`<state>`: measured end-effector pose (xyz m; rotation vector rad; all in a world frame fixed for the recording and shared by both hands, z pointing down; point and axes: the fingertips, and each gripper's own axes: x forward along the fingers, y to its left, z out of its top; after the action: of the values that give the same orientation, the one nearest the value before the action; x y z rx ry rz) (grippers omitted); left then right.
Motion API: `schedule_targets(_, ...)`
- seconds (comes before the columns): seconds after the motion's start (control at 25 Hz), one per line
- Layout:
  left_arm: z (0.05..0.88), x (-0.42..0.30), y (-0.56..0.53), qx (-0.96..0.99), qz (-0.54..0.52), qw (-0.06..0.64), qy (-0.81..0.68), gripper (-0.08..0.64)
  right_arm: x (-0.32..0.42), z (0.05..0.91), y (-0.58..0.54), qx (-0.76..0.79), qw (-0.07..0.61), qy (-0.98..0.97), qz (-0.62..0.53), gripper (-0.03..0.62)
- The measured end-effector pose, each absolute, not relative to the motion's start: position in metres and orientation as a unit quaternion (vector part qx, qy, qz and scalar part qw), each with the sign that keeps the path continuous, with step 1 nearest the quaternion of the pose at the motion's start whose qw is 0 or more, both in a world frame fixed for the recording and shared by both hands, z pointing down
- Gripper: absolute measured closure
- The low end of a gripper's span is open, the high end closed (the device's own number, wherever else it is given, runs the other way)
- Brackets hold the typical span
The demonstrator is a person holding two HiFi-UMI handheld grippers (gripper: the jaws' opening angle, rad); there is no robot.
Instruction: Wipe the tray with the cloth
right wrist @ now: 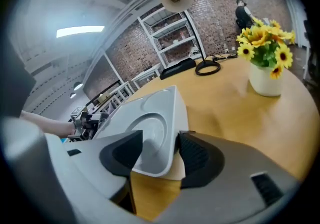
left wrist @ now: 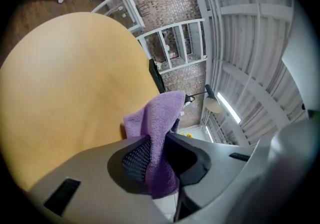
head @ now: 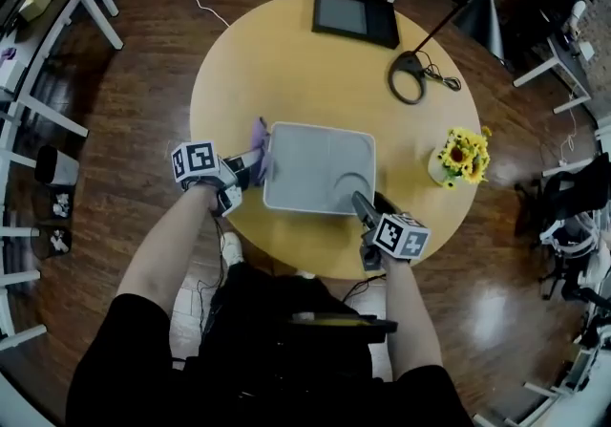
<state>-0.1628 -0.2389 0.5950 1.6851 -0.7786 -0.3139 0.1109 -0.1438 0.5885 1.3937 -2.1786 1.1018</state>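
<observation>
I wear a black short-sleeved top [head: 239, 358]. My left gripper [head: 256, 167] and right gripper [head: 361, 201] have grey shells, black textured pads [right wrist: 197, 155], and each a white cube [head: 196, 162] with black square markers.

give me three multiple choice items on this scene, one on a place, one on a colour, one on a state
1. In the head view, the flowers stand where from the tray? A left B right C on it
2. The cloth is: A purple B green C white
3. The left gripper is: A open, empty B shut on the cloth C shut on the tray
Answers: 1 B, they stand past its right side; 2 A, purple in both views; 3 B, its jaws pinch the cloth.
</observation>
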Motion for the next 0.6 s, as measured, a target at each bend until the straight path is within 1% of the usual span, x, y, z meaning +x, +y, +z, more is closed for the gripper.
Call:
schedule_targets(0.2,0.617,-0.158,-0.189,0.707,-0.139,0.616,-0.319,0.497,0.115,0.589,-0.144,0.487,0.167,-0.768,0.381,0.359)
schedule_targets(0.32,0.622,-0.161,-0.165,0.688,-0.17,0.63,-0.319,0.495,0.113,0.587,-0.143,0.488,0.165,-0.77,0.377,0.359)
schedule_targets(0.6,0.618,-0.159,-0.136,0.694,-0.163,0.622,-0.325,0.495,0.11,0.59,-0.142,0.486,0.174,-0.777,0.359,0.358)
